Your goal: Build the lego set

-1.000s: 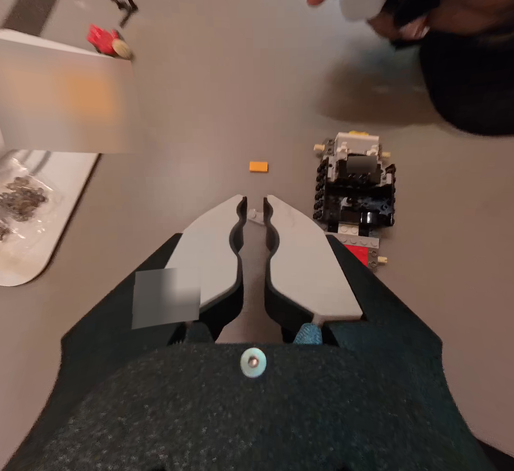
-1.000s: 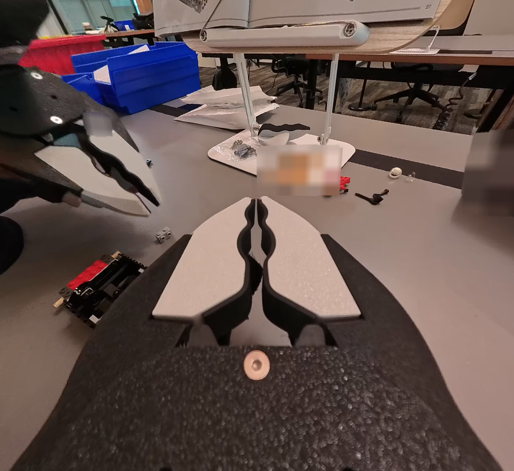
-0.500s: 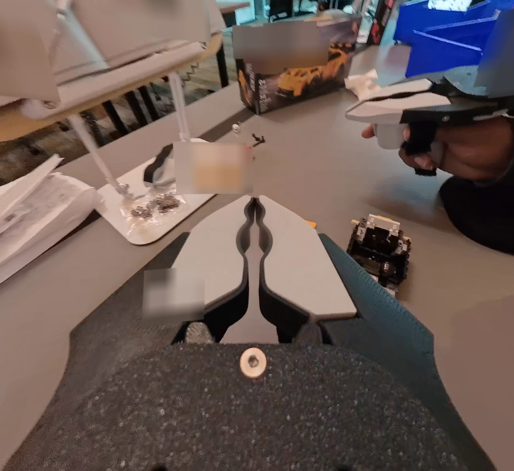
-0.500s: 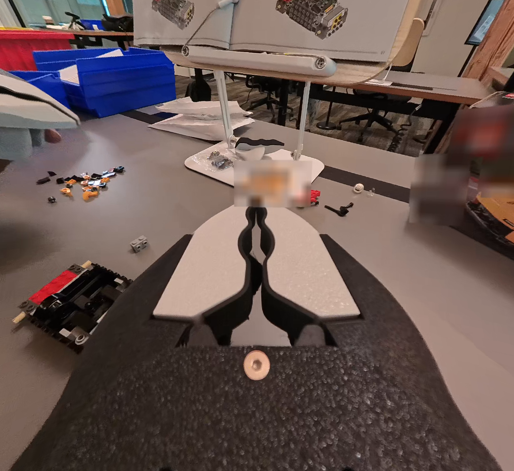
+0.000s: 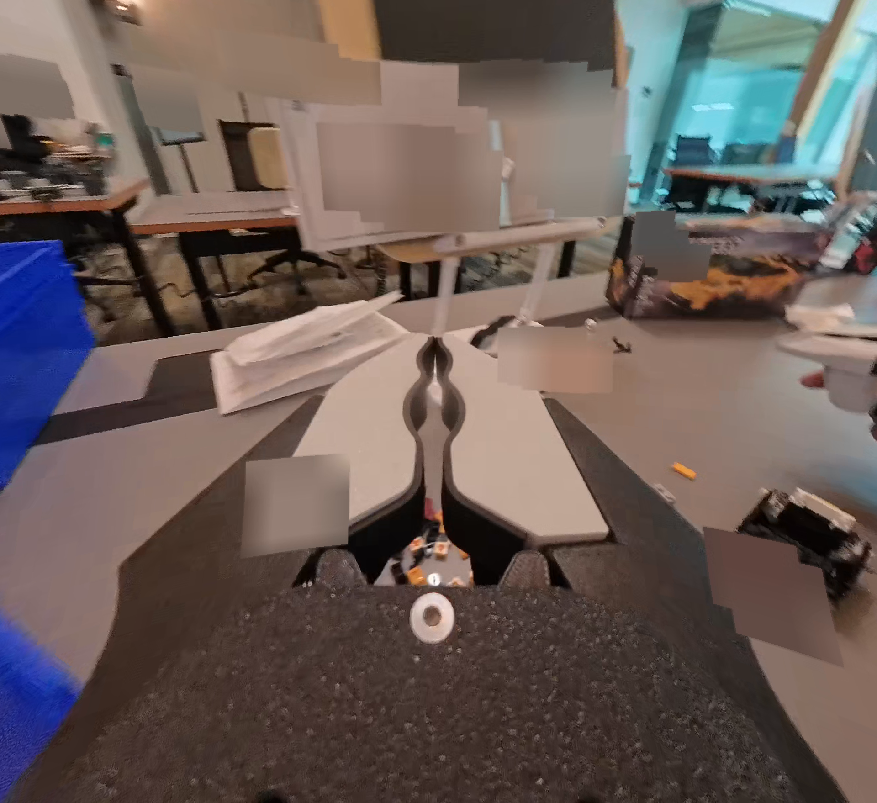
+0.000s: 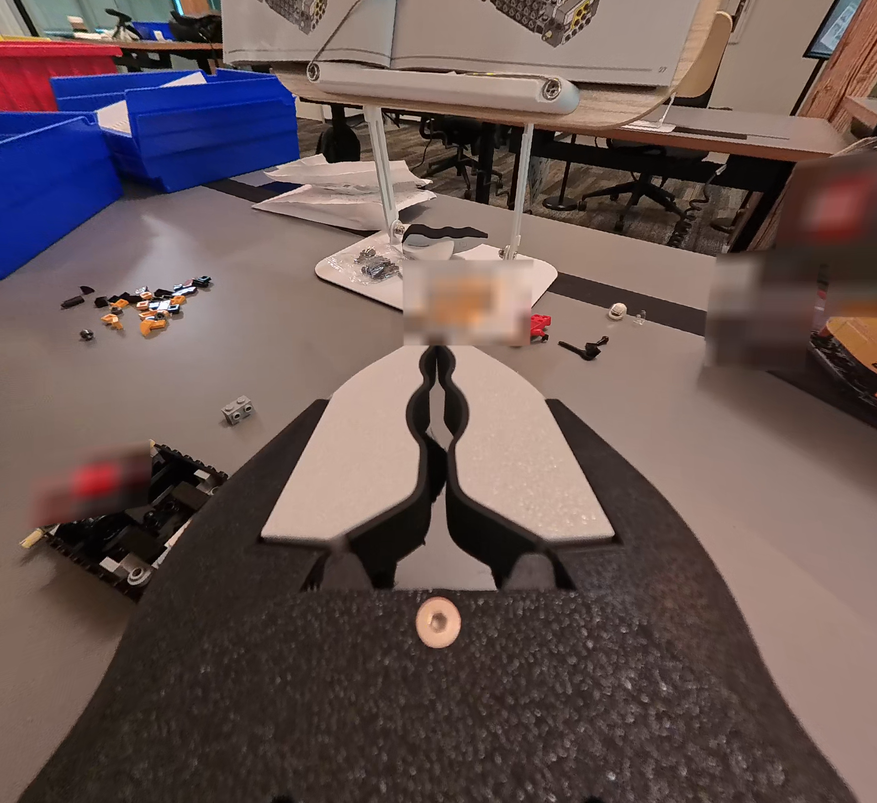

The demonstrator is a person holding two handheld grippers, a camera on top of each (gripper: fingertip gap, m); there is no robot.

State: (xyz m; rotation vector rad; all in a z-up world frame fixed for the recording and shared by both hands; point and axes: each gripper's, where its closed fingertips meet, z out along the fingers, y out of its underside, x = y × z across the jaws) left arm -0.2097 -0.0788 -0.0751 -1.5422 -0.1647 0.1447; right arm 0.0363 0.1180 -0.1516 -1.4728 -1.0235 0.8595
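Left view: left claw (image 5: 433, 343) closed, empty, has swung up from surface, away from build (image 5: 802, 528), now above loose bricks (image 5: 429, 552); likely next pick.

Right view: right claw (image 6: 437, 351) closed, empty, unmoved; build (image 6: 123, 528) low left; grey brick (image 6: 237, 410) left behind.

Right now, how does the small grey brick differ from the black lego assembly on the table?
The grey brick is one loose light piece; the black assembly is many joined parts, mostly dark with some red. The brick lies farther from the right tool, the assembly nearer, partly hidden behind it. Both rest on the grey table, untouched.
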